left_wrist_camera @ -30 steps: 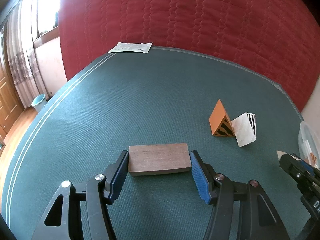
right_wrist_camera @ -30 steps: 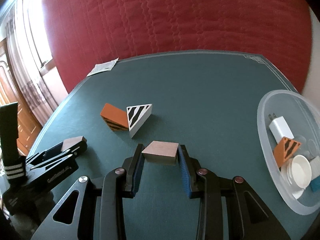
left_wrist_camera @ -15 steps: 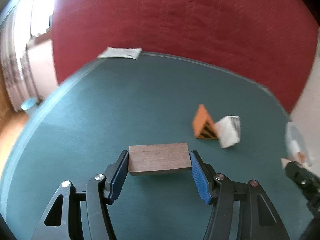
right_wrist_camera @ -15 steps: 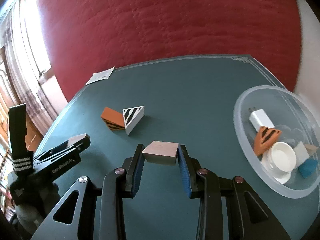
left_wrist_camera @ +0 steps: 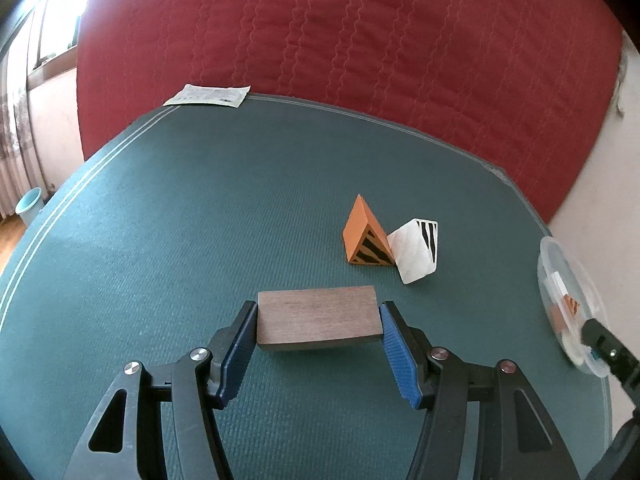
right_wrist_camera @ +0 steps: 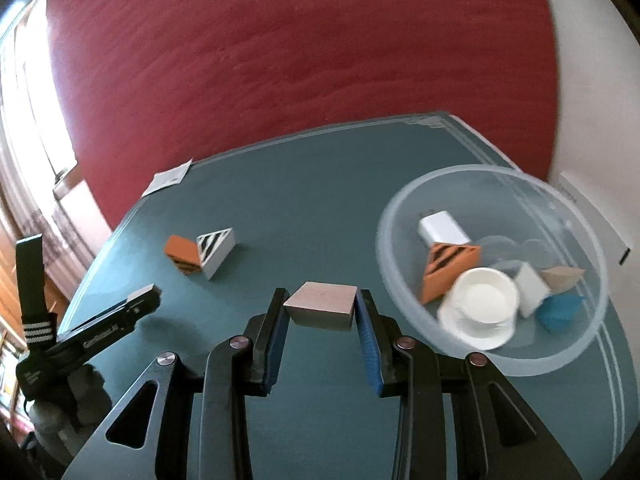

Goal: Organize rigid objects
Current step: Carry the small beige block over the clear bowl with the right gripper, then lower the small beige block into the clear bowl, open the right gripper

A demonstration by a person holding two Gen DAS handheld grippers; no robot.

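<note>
The left tool (left_wrist_camera: 318, 322) gripped a dark wooden block (left_wrist_camera: 318, 318) by its two ends, above the green table (left_wrist_camera: 180, 220). Ahead of it and to its right, an orange striped wedge (left_wrist_camera: 366, 238) and a white striped wedge (left_wrist_camera: 416, 250) stood touching. The right tool (right_wrist_camera: 322, 312) clamped a small pale wooden block (right_wrist_camera: 322, 308) between its tips. Just to its right sat a clear bowl (right_wrist_camera: 404, 304) holding a white charger (right_wrist_camera: 442, 230), a white cup (right_wrist_camera: 482, 304) and other blocks.

A room in a home. A bench covered in green cloth (left_wrist_camera: 200, 208) stands against a red quilted blanket (left_wrist_camera: 360, 48). Left of the bench are a curtained window (left_wrist_camera: 16, 148), a wood floor and a small blue wastebasket (left_wrist_camera: 29, 205).
</note>
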